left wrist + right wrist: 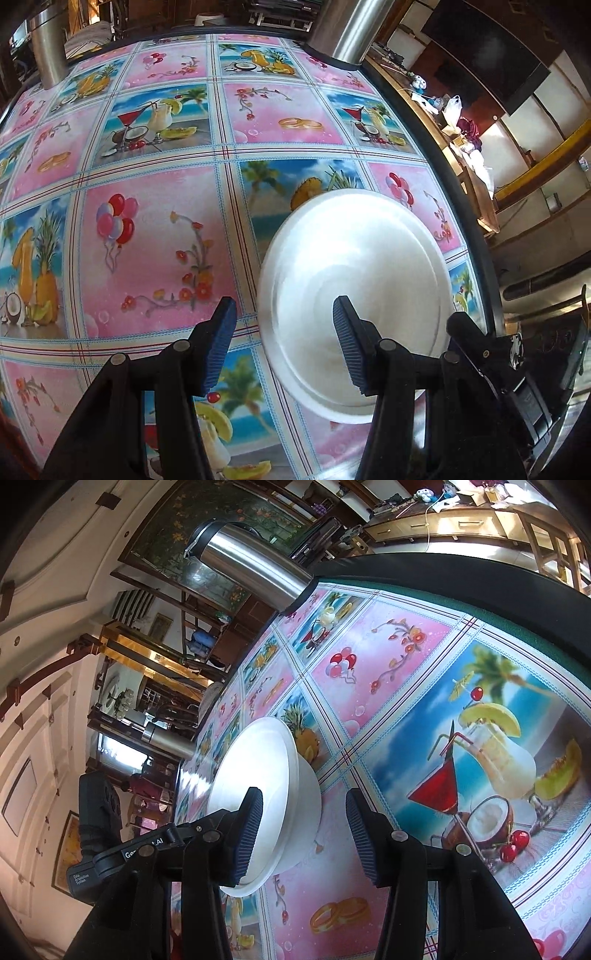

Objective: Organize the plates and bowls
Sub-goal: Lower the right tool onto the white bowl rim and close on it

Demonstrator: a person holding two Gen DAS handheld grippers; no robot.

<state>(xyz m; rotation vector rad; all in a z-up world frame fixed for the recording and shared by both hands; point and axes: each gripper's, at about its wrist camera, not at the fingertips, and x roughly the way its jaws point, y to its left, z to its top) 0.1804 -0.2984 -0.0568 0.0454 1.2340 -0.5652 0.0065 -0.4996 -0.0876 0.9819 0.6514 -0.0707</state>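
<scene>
**Two grippers, one white bowl, nothing gripped yet**

Both sets of jaws stand apart, and neither is pressing on anything. In the left wrist view, the left gripper (284,343) straddles the near rim of the white bowl (354,295): one blue pad hangs over the bowl's inside, the other over the tablecloth (147,240) just outside the rim. Whether either pad touches the rim, I cannot tell.

Over to the right wrist view, and the right gripper (304,834) comes at the same bowl (273,782) from the side. Its left pad sits in front of the bowl's rim and inside, its right pad hangs clear over the cloth, and the bowl wall lies between them. Open, no squeeze.

The bowl rests on the patterned cloth, close to the table's dark edge (476,229). Two steel flasks (347,33) stand well apart at the far side, and the other gripper's black body (517,369) shows just beside the bowl.

Here is the risk as I judge it: both grippers crowd one small bowl, so closing together could knock pads or tilt it. The wall looks smooth and sloped, so a shallow pinch could slip and skid the bowl towards that nearby edge.
</scene>
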